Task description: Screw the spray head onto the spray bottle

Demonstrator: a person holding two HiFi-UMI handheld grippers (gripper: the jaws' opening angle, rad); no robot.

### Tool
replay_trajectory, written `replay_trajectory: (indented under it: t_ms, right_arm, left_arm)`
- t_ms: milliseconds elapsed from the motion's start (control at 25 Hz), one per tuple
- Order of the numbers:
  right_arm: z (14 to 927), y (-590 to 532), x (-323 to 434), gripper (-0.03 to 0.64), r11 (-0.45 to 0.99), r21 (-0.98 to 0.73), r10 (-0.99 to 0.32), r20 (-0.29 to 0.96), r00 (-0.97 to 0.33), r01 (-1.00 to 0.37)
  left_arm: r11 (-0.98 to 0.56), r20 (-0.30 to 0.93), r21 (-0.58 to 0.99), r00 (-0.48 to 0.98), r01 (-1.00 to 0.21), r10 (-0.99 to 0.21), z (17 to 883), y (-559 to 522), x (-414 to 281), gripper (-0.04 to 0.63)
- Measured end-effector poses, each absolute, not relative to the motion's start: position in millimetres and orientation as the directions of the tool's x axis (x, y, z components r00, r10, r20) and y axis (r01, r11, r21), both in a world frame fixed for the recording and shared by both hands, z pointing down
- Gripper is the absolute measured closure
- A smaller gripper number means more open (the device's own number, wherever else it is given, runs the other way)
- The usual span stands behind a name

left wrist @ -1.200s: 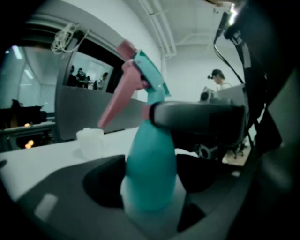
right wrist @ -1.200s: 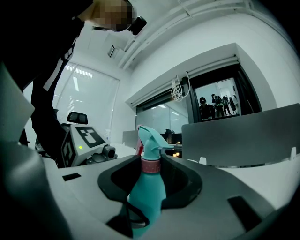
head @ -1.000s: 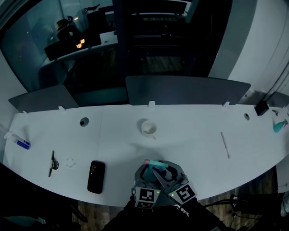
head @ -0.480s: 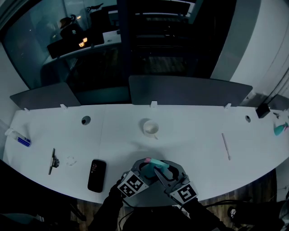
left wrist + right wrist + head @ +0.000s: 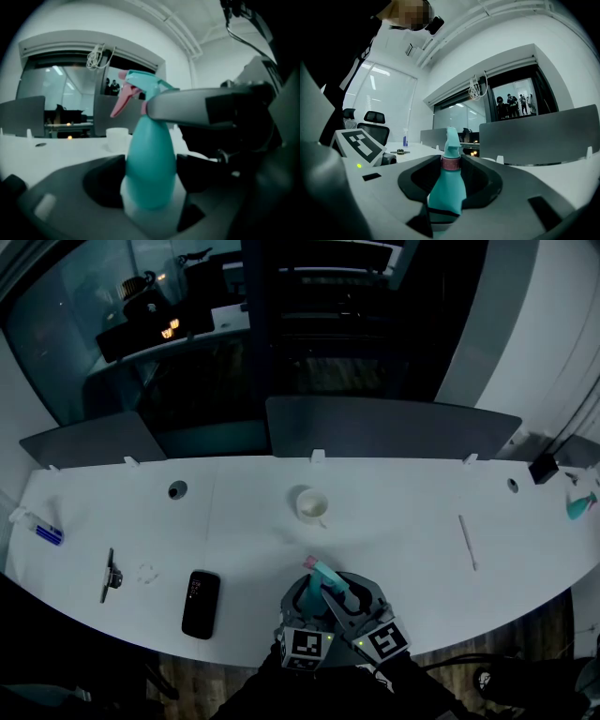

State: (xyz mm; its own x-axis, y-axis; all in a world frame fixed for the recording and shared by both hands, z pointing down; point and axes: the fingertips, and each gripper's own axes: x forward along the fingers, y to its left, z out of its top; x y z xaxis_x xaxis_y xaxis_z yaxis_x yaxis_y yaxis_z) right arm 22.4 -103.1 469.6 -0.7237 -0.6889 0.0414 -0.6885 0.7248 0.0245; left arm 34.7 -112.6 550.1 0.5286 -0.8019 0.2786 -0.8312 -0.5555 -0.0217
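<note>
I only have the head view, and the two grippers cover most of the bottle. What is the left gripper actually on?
Observer: The left gripper has the spray bottle's teal body between its jaws, low down, and the jaws are closing on it.
Operator: And the right one?
Observer: The right gripper is clamped on the spray head's pink collar, right at the neck.
Operator: Is the head screwed fully down?
Observer: Can't tell. In the left gripper view, the right gripper's jaw lies straight across that joint and hides it.
</note>
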Motion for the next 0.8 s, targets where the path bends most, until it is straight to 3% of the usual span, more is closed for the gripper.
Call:
replay_trajectory:
  t_ms: [400, 480, 680, 800]
  right_arm:
    - [465, -99, 27, 0.489, 0.719, 0.025, -0.695, 0.038, -0.718, -0.694]
    - [466, -98, 28, 0.439, 0.724, 0.016, -0.690, 0.043, -0.723, -0.690]
    - [464, -91, 32, 0.413, 0.726, 0.025, -0.687, 0.039, -0.725, -0.687]
    - [462, -85, 47, 0.413, 0.705, 0.028, -0.709, 0.048, -0.703, -0.709]
  left_arm:
    - [-0.643, 0.280, -0.016, 0.614, -0.766, -0.738, 550, -97, 39, 0.228]
    - [-0.645, 0.285, -0.018, 0.615, -0.764, -0.736, 551, -96, 38, 0.225]
    - [-0.631, 0.282, -0.015, 0.602, -0.776, -0.747, 548, -93, 26, 0.209]
    - [-0.614, 0.269, -0.090, 0.575, -0.784, -0.773, 542, -84, 4, 0.196]
